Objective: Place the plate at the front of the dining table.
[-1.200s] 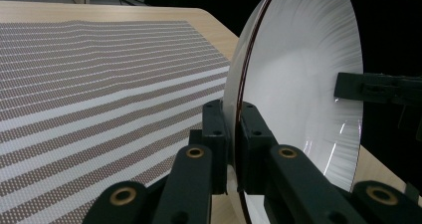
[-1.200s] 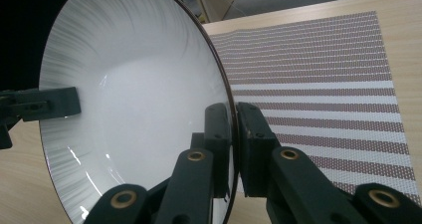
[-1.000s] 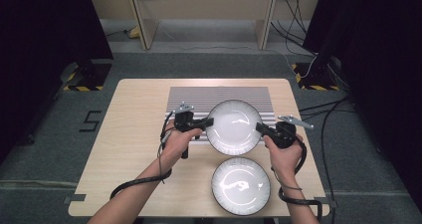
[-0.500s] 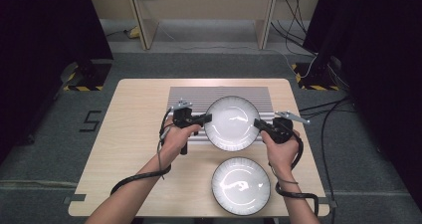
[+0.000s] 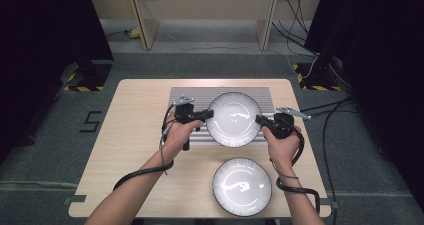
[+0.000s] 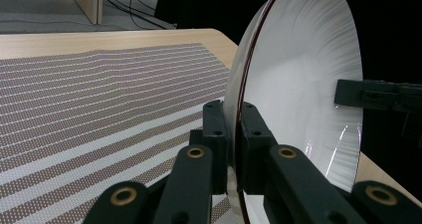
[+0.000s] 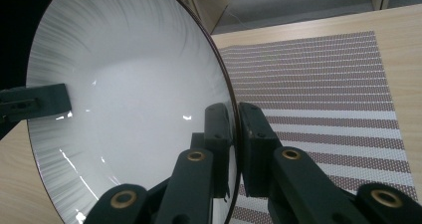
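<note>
At the centre of the high view we see the left gripper point(image 5: 209, 114) and right gripper point(image 5: 258, 119) each pinching an opposite rim of the upper white plate point(image 5: 234, 119) over the striped mat point(image 5: 190, 93), a second plate point(image 5: 242, 186) lying below.

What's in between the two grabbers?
The upper plate, in the high view: the left gripper pinches its left rim, the right gripper its right rim.
</note>
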`<state>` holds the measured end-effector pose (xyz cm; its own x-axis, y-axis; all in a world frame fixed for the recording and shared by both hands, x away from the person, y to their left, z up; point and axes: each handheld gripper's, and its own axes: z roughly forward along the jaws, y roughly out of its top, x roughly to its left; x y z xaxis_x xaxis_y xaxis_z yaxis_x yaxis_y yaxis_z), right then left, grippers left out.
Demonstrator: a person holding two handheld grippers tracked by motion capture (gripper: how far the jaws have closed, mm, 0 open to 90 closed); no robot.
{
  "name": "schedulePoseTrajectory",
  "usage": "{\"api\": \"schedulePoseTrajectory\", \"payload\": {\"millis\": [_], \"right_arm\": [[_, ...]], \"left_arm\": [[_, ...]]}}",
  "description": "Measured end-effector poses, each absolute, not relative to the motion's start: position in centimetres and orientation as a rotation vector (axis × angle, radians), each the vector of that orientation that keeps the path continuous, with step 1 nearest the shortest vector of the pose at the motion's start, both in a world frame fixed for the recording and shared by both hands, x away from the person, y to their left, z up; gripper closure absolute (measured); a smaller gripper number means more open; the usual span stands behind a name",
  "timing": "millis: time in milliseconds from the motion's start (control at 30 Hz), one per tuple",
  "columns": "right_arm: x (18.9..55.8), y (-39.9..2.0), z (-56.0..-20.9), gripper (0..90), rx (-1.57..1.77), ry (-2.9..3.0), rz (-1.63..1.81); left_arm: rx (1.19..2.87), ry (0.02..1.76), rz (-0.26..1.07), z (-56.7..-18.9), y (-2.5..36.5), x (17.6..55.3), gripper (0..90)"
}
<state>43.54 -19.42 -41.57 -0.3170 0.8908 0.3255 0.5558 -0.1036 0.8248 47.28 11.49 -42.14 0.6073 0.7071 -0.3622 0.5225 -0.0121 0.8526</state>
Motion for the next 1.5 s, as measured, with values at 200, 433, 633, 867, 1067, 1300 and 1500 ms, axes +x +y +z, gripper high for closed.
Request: {"api": "schedulePoseTrajectory", "payload": {"millis": [200, 433, 633, 867, 1067, 1300, 1500], "right_arm": [[43.9, -19.4, -41.5, 83.8, 1.588, 1.832, 1.387], [44.6, -19.2, -41.5, 83.7, 1.58, 1.831, 1.381], [45.3, -19.0, -41.5, 83.7, 1.572, 1.829, 1.376], [46.1, -18.7, -41.3, 83.7, 1.545, 1.823, 1.361], [46.6, -18.5, -41.6, 83.6, 1.546, 1.808, 1.359], [47.2, -18.3, -41.8, 83.5, 1.538, 1.805, 1.354], [47.6, -18.2, -41.9, 83.3, 1.531, 1.799, 1.343]], "left_arm": [[1.665, 1.032, 0.197, -42.1, 11.5, 47.8, 84.2], [1.658, 1.036, 0.203, -42.2, 11.6, 48.3, 84.2], [1.649, 1.044, 0.206, -42.3, 11.7, 48.8, 84.2], [1.629, 1.036, 0.229, -42.6, 11.8, 49.5, 84.1], [1.618, 1.04, 0.242, -42.8, 11.9, 50.0, 84.1], [1.61, 1.054, 0.244, -43.1, 11.9, 50.4, 84.1], [1.603, 1.062, 0.251, -43.3, 11.9, 50.6, 84.1]]}}
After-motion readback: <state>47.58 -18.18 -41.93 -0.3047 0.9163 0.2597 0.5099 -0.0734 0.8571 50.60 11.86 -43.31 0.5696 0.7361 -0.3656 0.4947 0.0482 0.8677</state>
